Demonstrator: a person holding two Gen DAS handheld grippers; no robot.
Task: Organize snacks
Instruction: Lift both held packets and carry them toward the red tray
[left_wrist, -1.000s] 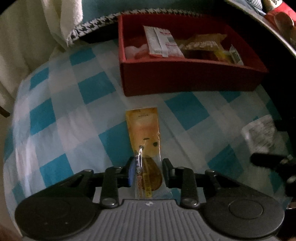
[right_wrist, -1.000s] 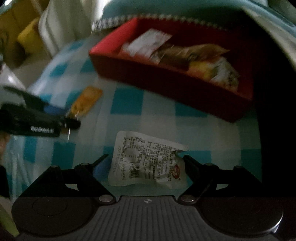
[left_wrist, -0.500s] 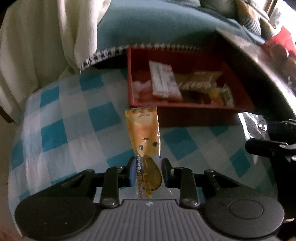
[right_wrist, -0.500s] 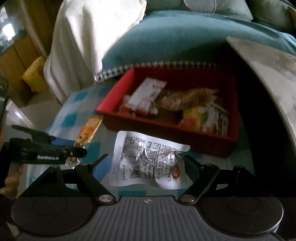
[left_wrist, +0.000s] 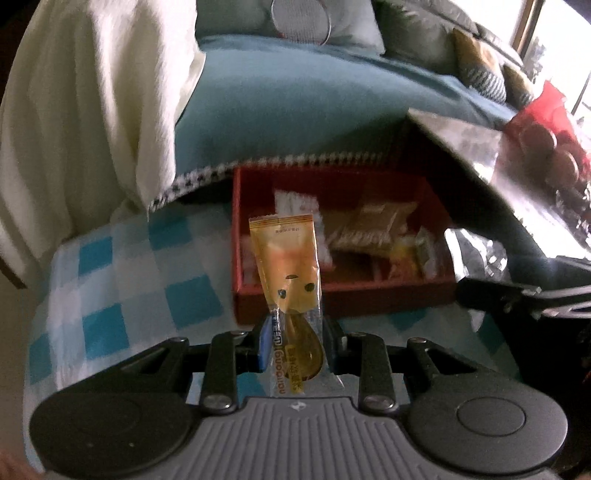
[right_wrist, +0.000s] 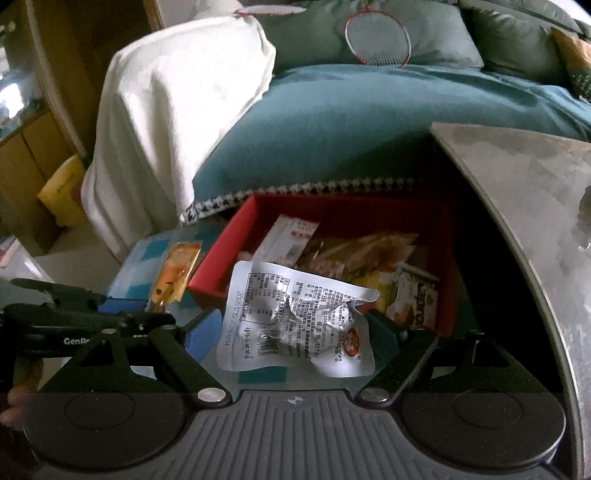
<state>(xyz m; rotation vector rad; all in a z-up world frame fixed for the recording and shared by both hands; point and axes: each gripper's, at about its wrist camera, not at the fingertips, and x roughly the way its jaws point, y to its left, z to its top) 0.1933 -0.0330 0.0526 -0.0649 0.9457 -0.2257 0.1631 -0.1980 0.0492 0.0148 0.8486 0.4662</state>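
Note:
My left gripper (left_wrist: 295, 334) is shut on an orange snack packet (left_wrist: 286, 258) and holds it upright in the air, in front of the red box (left_wrist: 343, 299). My right gripper (right_wrist: 291, 332) is shut on a crumpled silver packet (right_wrist: 291, 314), also lifted, just before the red box (right_wrist: 210, 273). The box holds several wrapped snacks. In the right wrist view the left gripper (right_wrist: 147, 314) shows at the left with the orange packet (right_wrist: 177, 273). In the left wrist view the right gripper's finger (left_wrist: 517, 299) shows at the right with the silver packet (left_wrist: 476, 251).
The box stands on a blue-and-white checked cloth (left_wrist: 122, 273). Behind it lie a teal blanket (left_wrist: 288, 110) and a white cover (left_wrist: 85, 110). A grey tabletop edge (right_wrist: 524, 221) curves along the right. A red bag (left_wrist: 546, 122) sits at the far right.
Both grippers have risen from the checked cloth with their packets and now look more level toward the box and the couch behind it. Both stay shut.

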